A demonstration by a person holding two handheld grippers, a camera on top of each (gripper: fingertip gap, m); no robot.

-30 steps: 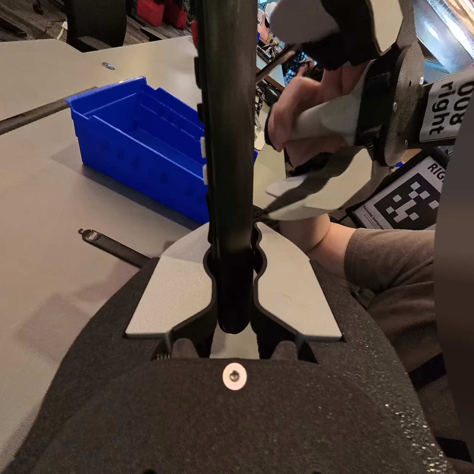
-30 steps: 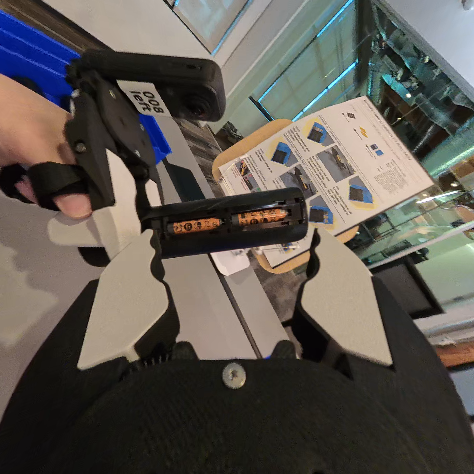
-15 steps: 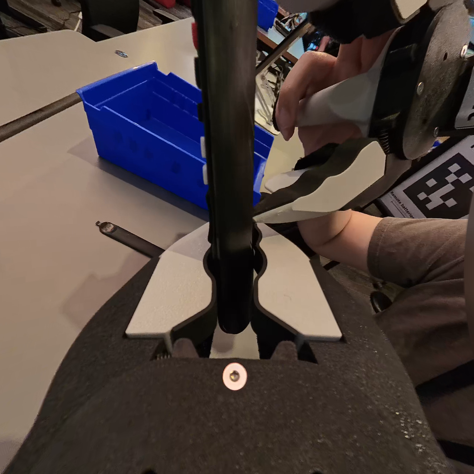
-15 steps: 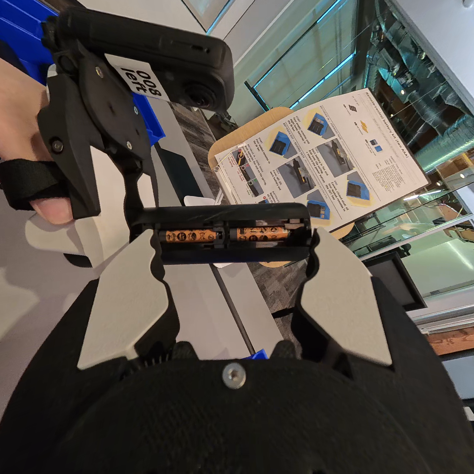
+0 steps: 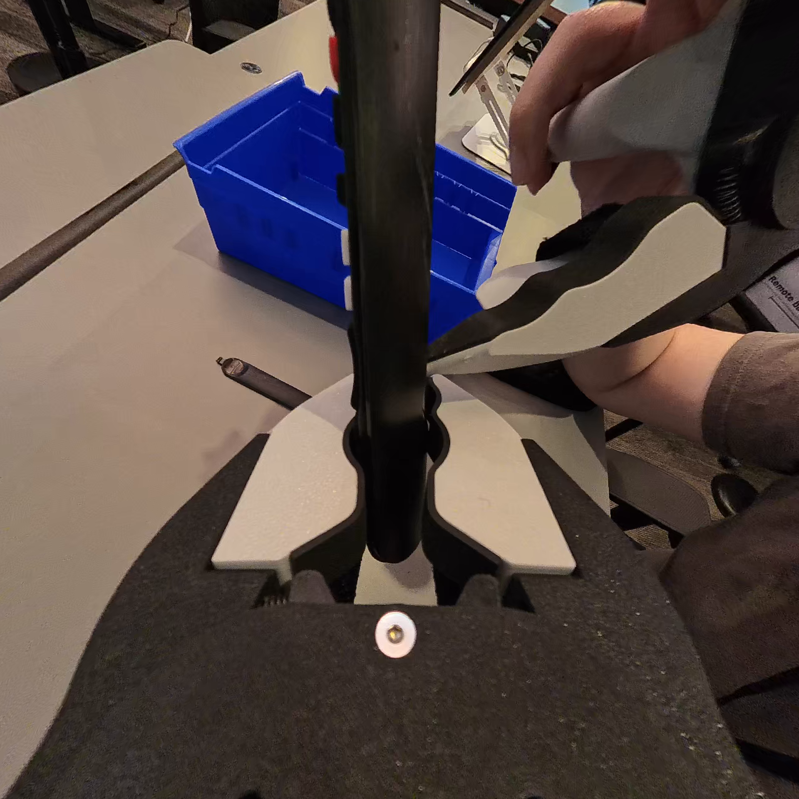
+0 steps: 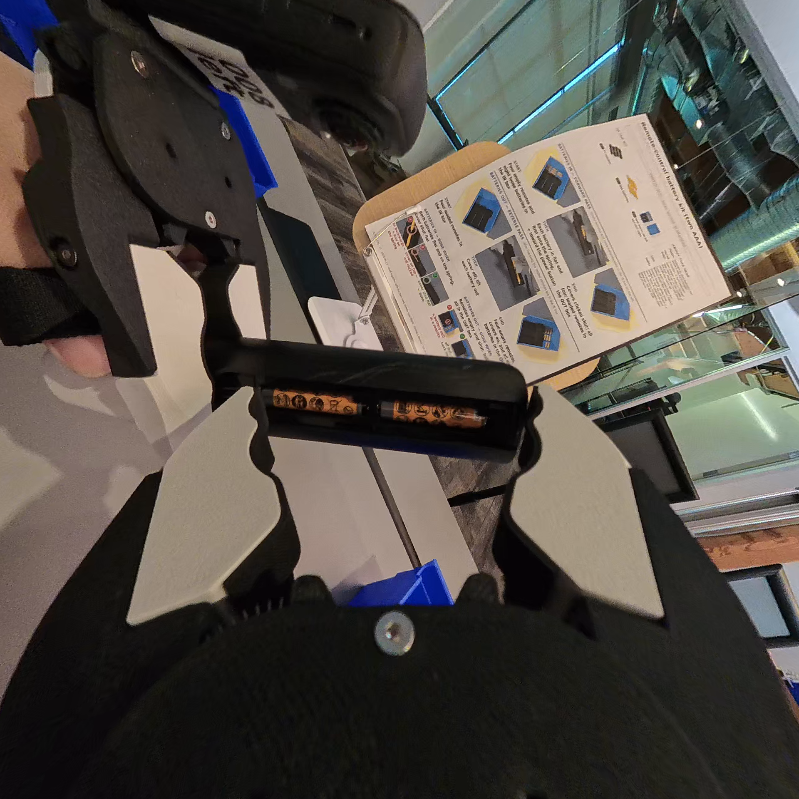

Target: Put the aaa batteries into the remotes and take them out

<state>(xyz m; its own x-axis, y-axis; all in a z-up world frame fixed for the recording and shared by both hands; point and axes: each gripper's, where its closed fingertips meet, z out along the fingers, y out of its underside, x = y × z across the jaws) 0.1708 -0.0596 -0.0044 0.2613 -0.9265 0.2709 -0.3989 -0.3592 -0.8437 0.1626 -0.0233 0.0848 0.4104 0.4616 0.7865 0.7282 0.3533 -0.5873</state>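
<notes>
Left tongs (image 5: pixel 391 436) clamped on slim black plastic remote (image 5: pixel 389 259), held above grey desk (image 5: pixel 108 302) – right tongs (image 6: pixel 391 426) spread wide at its open bay. Two orange AAA batteries (image 6: pixel 376 410) look light, slick – pinch mid-barrel

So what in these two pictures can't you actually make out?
- Remote, left wrist view: far end cut off by the top edge; battery bay faces away.
- Blue bin, left wrist view: middle hidden behind the remote.
- Dark strip on the table: near end hidden by the left tongs.
</notes>
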